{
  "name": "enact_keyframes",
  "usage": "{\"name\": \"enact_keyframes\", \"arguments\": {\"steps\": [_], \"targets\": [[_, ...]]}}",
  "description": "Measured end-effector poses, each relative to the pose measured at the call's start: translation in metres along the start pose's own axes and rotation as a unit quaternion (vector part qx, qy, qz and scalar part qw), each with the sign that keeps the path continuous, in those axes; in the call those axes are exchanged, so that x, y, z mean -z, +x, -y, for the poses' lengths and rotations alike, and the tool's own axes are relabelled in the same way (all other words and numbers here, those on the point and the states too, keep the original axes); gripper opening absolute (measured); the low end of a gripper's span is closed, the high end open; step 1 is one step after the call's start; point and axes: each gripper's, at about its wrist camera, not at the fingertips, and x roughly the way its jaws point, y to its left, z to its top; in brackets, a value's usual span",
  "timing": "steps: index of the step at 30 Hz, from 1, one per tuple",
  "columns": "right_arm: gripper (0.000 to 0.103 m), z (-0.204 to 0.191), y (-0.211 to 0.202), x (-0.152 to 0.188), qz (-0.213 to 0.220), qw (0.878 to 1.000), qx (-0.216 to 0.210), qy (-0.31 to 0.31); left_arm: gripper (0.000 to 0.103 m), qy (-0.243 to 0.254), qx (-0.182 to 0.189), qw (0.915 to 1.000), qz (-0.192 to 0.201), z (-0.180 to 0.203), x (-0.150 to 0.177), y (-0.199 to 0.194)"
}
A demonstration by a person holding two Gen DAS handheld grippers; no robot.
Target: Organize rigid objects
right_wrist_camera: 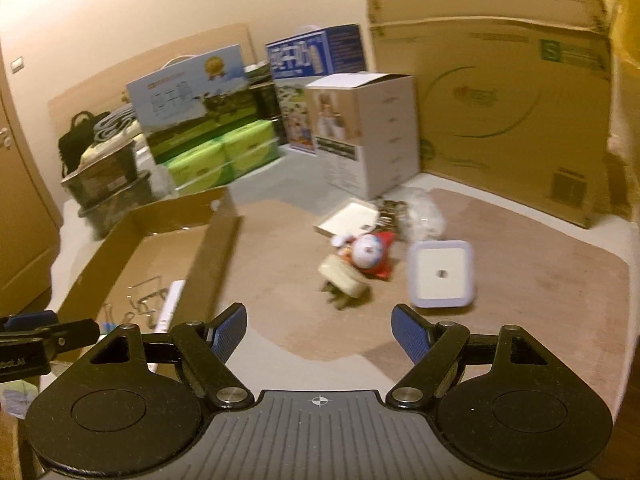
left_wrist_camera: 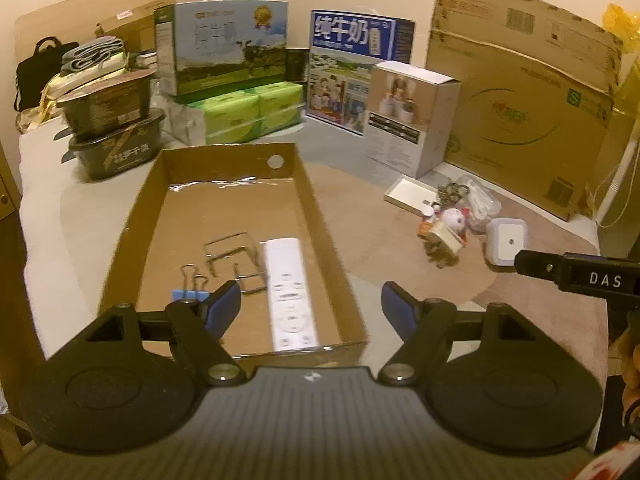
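Your left gripper [left_wrist_camera: 311,300] jaws open above cardboard tray [left_wrist_camera: 320,216]; right gripper [right_wrist_camera: 319,330] jaws open, white cube [right_wrist_camera: 440,274] at 1 o'clock.

Open brown mat [right_wrist_camera: 520,280] lies between the cardboard tray [left_wrist_camera: 320,216] wall and the small-item cluster [right_wrist_camera: 360,256] with the square white device [right_wrist_camera: 442,274] beside it. Stacked boxes [left_wrist_camera: 520,112] wall off the far edge. The tray's floor is bare at its far half.

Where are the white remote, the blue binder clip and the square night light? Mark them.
white remote [left_wrist_camera: 289,292], left wrist view, button face.
blue binder clip [left_wrist_camera: 187,294], left wrist view, blue body.
square night light [right_wrist_camera: 441,273], right wrist view, centre sensor.
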Motion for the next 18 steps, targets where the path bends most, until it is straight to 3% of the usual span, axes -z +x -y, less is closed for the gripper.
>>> {"name": "enact_keyframes", "arguments": {"steps": [9, 18], "targets": [[0.079, 0.038, -0.016, 0.006, 0.005, 0.999, 0.026, 0.021, 0.083, 0.014, 0.016, 0.9998, -0.001, 0.031, 0.0, 0.008], [0.079, 0.061, -0.02, 0.006, 0.01, 0.998, 0.044, 0.033, 0.084, 0.022, 0.033, 0.9992, -0.008, 0.053, -0.003, 0.021]]}}
